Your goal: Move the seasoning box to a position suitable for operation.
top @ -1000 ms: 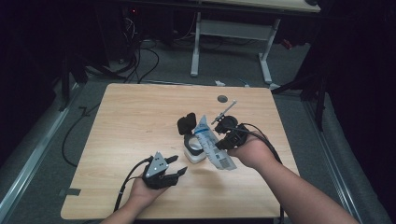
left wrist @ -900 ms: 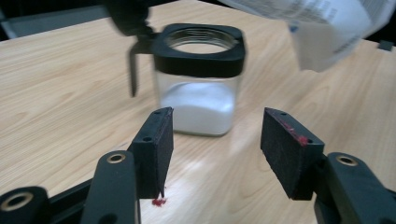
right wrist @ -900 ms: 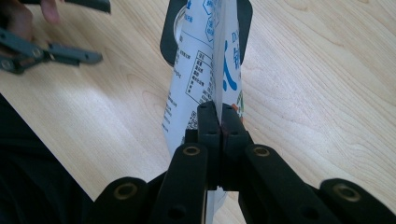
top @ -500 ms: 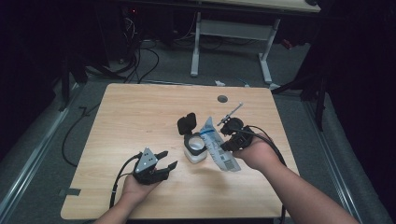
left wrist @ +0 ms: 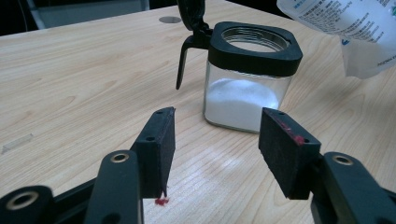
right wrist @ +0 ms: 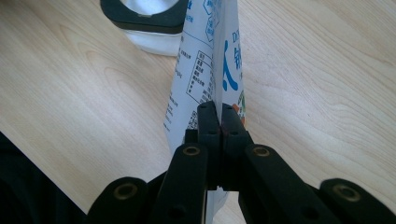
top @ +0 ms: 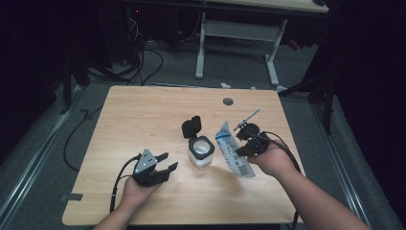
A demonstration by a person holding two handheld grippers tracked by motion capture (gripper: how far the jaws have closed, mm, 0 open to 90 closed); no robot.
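Midway across the wooden counter (top: 143, 115), toward its near edge, a square glass jar (top: 200, 152) with a black collar and a flipped-up black lid (top: 191, 126) stands partly filled with white powder, while a white pouch (top: 233, 149) with blue print hangs tilted just beside it, toward the right edge. Fingers of the right gripper (right wrist: 219, 116) are pinched flat on the pouch's edge; fingers of the left gripper (left wrist: 215, 149) gape wide, holding nothing, low near the counter's front edge and pointed at the jar.
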